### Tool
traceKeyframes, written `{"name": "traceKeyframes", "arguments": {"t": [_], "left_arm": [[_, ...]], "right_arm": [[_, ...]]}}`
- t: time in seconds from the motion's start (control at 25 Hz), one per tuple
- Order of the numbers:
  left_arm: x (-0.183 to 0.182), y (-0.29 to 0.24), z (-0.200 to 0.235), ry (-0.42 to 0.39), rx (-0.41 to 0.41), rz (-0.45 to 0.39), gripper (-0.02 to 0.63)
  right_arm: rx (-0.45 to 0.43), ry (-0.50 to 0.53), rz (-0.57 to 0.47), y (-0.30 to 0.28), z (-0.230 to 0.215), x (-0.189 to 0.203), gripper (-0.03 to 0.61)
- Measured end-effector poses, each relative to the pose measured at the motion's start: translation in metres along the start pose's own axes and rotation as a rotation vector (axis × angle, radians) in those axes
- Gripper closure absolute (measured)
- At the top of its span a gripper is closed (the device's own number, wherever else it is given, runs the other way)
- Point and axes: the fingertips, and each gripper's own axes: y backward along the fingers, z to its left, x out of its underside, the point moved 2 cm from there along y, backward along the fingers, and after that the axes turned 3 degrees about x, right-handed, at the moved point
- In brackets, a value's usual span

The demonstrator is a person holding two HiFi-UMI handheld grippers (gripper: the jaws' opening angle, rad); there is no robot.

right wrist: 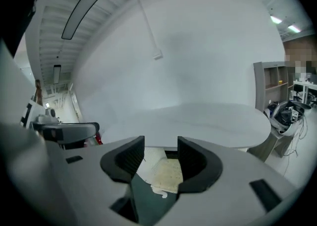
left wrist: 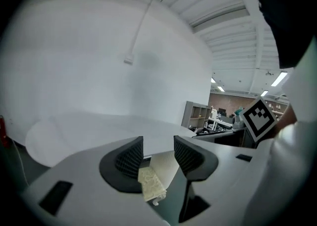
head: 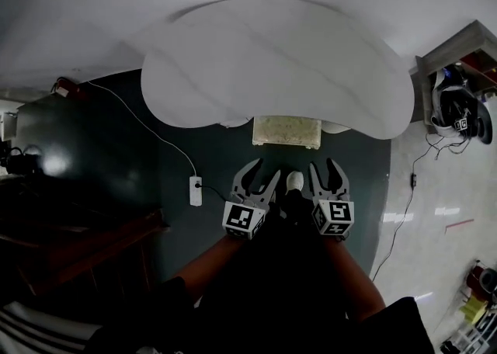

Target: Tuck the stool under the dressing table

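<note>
The dressing table's white counter (head: 272, 65) fills the scene, with the cream-topped stool (head: 286, 130) partly under its front edge. Just short of that edge, you hold your left gripper (head: 264, 170) and right gripper (head: 326, 168) side by side, jaws spread, gripping nothing.

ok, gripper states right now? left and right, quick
Left gripper: open, holding nothing; the stool only shows beyond the gap.
Right gripper: open, holding nothing.
</note>
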Motion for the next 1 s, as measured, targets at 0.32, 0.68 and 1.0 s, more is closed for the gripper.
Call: {"name": "traceKeyframes", "arguments": {"t": [0.32, 0.68, 1.0], "left_arm": [[-0.084, 0.052, 0.002, 0.009, -0.029, -0.163, 0.416], [-0.13, 0.068, -0.018, 0.003, 0.049, -0.216, 0.512], [-0.141, 0.071, -0.017, -0.016, 0.058, -0.214, 0.598]], "right_arm": [[-0.169, 0.09, -0.154, 0.052, 0.062, -0.1, 0.379], [-0.17, 0.059, -0.344, 0.09, 0.095, -0.165, 0.388], [-0.13, 0.129, -0.313, 0.096, 0.097, -0.164, 0.541]]}}
